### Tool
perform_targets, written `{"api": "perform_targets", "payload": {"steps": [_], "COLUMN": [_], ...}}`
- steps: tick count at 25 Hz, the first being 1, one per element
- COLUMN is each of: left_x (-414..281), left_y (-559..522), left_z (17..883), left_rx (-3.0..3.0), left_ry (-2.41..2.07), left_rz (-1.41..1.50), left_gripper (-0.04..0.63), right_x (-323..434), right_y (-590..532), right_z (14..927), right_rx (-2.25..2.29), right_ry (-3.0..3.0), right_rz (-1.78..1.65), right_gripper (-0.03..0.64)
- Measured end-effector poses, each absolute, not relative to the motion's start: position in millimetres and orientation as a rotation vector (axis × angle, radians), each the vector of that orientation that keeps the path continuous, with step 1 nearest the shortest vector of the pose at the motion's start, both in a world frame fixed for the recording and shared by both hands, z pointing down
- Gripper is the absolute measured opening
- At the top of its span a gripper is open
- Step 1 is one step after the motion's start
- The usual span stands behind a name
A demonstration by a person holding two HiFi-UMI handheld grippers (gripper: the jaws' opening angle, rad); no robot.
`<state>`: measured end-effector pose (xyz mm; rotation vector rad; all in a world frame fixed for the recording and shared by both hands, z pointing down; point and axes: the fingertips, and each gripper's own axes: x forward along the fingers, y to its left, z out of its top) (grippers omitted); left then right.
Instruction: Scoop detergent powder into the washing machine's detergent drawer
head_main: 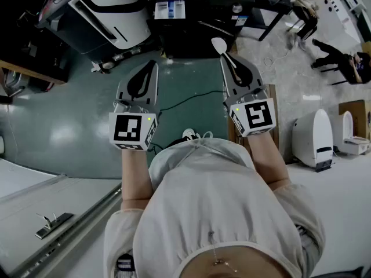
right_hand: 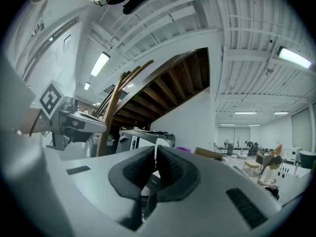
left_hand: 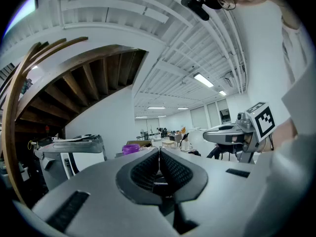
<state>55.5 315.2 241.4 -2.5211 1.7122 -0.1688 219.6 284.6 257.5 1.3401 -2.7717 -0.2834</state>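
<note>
My left tongs are pressed fully together and hold nothing. My right tongs are clamped on the handle of the white scoop, and its bowl sticks out just past the tips. I can't tell whether there is powder in it. I hold both sets level, side by side and well apart, above the green floor. They point toward a white machine.
</note>
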Motion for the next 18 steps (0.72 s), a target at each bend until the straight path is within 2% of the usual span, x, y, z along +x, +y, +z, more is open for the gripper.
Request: {"api": "perform_targets", "payload": {"steps": [18], "left_x": [26.1], "left_y": [282.9], "left_z": [252.7], "left_rx": [-2.563], "left_ry": [1.676], "left_rz": [-0.148], "left_gripper": [0.023], "right_x": [198.5], "right_y": [249.5], "right_z": [259.3], "right_rx": [1.427], "right_ry": [-2.741], "right_rz": [-0.235], "right_gripper": [0.008]}}
